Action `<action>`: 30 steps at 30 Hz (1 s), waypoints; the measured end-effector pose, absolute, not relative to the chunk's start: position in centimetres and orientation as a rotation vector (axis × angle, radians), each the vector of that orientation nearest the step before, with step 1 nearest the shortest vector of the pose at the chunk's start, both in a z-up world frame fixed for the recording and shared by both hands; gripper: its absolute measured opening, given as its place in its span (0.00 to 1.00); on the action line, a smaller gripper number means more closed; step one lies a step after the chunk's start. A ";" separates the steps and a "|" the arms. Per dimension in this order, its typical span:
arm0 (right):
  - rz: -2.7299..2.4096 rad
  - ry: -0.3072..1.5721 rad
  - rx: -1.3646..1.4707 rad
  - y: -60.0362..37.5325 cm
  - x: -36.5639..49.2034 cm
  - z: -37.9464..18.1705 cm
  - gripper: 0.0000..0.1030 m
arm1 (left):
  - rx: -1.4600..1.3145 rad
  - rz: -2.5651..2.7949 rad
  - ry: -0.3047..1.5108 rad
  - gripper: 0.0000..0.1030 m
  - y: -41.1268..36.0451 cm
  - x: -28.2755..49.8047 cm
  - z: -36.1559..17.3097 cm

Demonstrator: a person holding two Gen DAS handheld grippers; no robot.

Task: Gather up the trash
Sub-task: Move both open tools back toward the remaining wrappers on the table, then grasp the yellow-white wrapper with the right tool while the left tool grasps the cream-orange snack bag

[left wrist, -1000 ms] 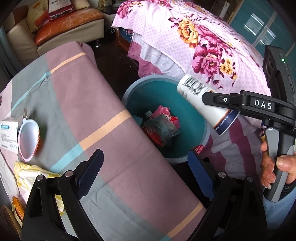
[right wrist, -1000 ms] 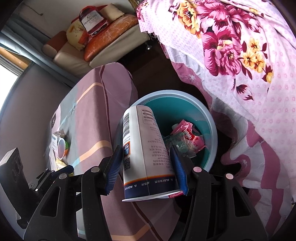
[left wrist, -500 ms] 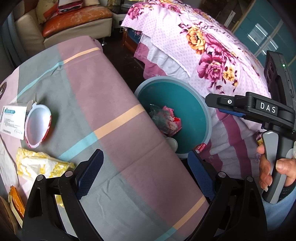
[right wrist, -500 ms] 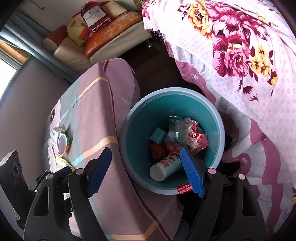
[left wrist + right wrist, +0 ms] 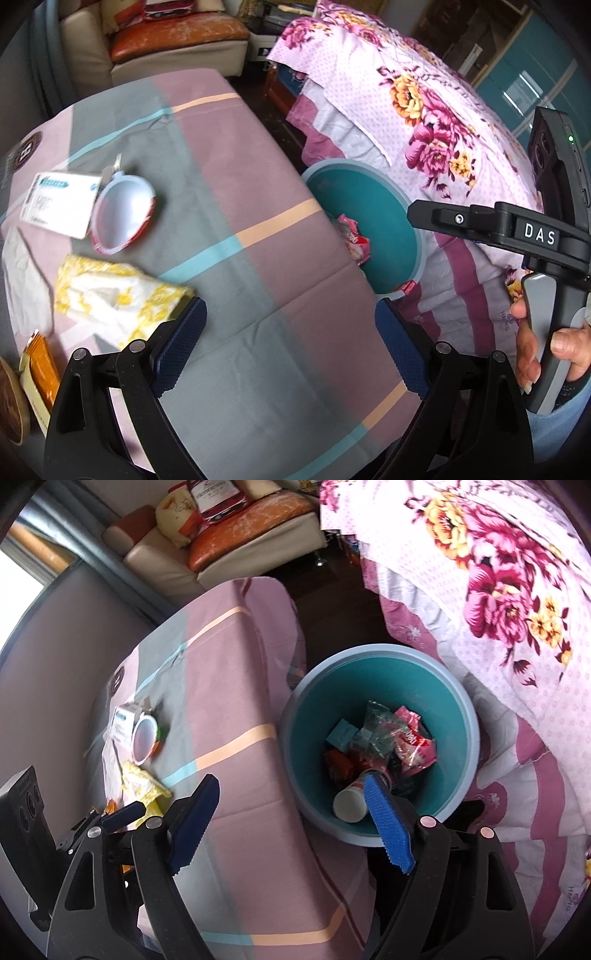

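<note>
Now the right claw (image 5: 291, 825) is opening wide and empty, and ahead to its left on the worktop (image 5: 236, 701) lies the yellow wrapper (image 5: 142, 782), probably light, soft and crinkly, best pinched at its raised fold.

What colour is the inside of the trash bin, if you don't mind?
Teal inside the trash bin, seen best in the right wrist view.

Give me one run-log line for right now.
phase: after drop | right gripper: opening, empty | left gripper: open, empty | white cup: in bin | left on table: yellow wrapper, foil-lid tub, box
</note>
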State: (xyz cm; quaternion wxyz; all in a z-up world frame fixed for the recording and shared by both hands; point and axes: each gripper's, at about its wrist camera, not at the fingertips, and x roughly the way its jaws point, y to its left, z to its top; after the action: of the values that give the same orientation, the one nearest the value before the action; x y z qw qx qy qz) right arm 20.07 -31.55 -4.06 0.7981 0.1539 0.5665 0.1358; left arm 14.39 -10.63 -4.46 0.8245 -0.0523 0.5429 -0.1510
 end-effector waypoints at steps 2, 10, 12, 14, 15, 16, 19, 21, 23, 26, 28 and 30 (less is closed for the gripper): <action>0.303 1.219 0.314 -30.6 19.8 -3.8 0.75 | -0.128 -0.308 1.148 0.90 -9.6 13.8 -4.3; 0.356 1.237 0.235 -26.5 18.6 -2.9 0.75 | -0.201 -0.234 1.134 0.90 -4.6 11.1 -4.3; 0.372 1.242 0.216 -25.6 18.4 -2.9 0.75 | -0.230 -0.197 1.131 0.90 -2.9 9.9 -4.5; 0.394 1.250 0.191 -24.2 18.2 -2.9 0.75 | -0.262 -0.157 1.120 0.90 -1.1 8.7 -4.5; 0.409 1.257 0.172 -23.3 18.0 -2.9 0.75 | -0.270 -0.140 1.113 0.90 -0.4 8.2 -4.5; 0.417 1.259 0.162 -22.7 17.8 -2.9 0.75 | -0.277 -0.115 1.103 0.90 0.5 7.5 -4.4; 0.449 1.265 0.116 -20.6 17.4 -2.8 0.75 | -0.297 -0.046 1.085 0.90 2.9 5.9 -4.3; 0.467 1.269 0.091 -19.5 17.2 -2.9 0.75 | -0.332 0.003 1.078 0.90 4.9 4.6 -4.5; 0.490 1.274 0.056 -17.9 16.9 -2.9 0.75 | -0.358 0.049 1.075 0.90 6.6 3.4 -4.9; 0.512 1.283 0.015 -16.1 16.8 -3.2 0.75 | -0.393 0.104 1.078 0.90 8.9 1.8 -5.7; 0.534 1.291 -0.027 -14.3 16.9 -3.5 0.75 | -0.435 0.119 1.085 0.90 10.1 1.3 -6.4; 0.556 1.291 -0.060 -12.7 17.0 -3.8 0.75 | -0.474 0.126 1.084 0.90 11.1 0.8 -6.8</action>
State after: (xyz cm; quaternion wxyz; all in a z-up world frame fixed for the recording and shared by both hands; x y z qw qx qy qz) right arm 17.04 -12.73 -3.75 0.7626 -0.0277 0.5935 0.2557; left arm 0.78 11.10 -6.82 0.8282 -0.2233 0.5106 0.0593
